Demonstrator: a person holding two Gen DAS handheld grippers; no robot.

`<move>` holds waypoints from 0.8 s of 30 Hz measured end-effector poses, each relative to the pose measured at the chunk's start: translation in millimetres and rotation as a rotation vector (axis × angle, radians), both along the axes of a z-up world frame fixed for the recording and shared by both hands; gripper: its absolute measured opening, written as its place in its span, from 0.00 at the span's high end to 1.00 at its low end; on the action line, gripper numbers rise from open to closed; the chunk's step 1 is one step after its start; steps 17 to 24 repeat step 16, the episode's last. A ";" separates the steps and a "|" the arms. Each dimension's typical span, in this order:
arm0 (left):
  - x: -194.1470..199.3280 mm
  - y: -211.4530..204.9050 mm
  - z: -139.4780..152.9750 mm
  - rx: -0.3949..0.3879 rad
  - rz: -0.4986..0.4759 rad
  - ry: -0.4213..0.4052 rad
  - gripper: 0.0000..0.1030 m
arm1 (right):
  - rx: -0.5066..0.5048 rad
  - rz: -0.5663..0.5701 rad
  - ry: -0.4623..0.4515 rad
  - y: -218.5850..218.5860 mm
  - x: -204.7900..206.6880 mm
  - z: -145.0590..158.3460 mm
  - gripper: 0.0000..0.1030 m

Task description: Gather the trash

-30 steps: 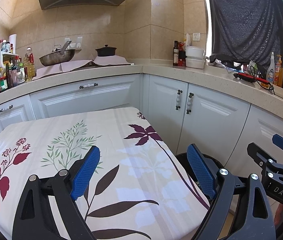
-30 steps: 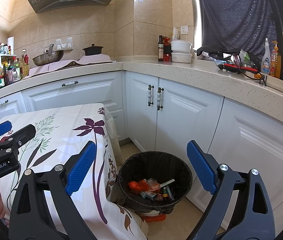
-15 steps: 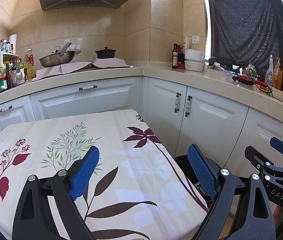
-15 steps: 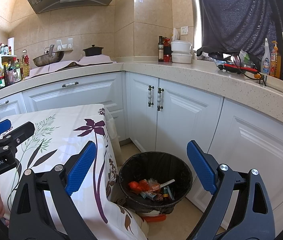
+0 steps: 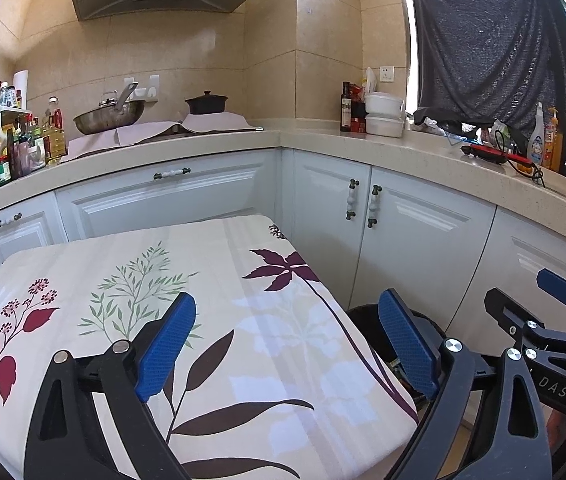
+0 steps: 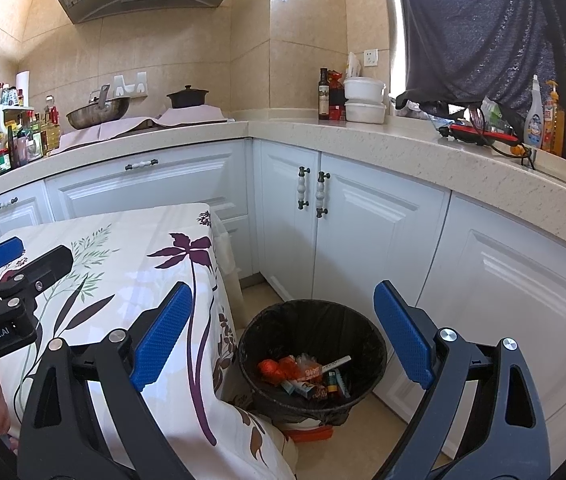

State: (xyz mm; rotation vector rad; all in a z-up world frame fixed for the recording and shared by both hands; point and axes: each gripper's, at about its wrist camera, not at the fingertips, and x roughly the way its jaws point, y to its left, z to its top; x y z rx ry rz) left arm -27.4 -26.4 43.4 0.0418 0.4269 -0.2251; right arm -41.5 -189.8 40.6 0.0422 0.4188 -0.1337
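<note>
A black-lined trash bin (image 6: 313, 354) stands on the floor beside the table's right edge and holds several pieces of trash (image 6: 303, 374), among them orange and red wrappers. Its rim also shows in the left wrist view (image 5: 363, 314). My right gripper (image 6: 281, 334) is open and empty, held above the bin. My left gripper (image 5: 287, 346) is open and empty above the table's floral cloth (image 5: 155, 280). No trash shows on the cloth. Each gripper shows at the edge of the other's view.
White cabinets (image 6: 363, 236) run around the corner behind the bin under a beige counter (image 6: 403, 148). On the counter stand a wok (image 5: 109, 118), a black pot (image 5: 207, 104), bottles (image 5: 15, 148) and white containers (image 5: 383, 114). A dark cloth (image 5: 495, 40) hangs at the right.
Both grippers stay open and empty. The left wrist view has shifted slightly; the bin and its trash have not moved.
</note>
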 end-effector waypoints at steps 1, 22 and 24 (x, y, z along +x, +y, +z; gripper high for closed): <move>0.5 0.3 -0.4 -0.006 -0.004 0.004 0.12 | -0.001 0.000 0.001 0.6 0.3 -0.1 0.13; 26.9 22.6 -14.8 0.003 0.105 0.097 0.11 | 0.008 0.067 0.028 17.0 20.9 -2.5 0.10; 26.9 22.6 -14.8 0.003 0.105 0.097 0.11 | 0.008 0.067 0.028 17.0 20.9 -2.5 0.10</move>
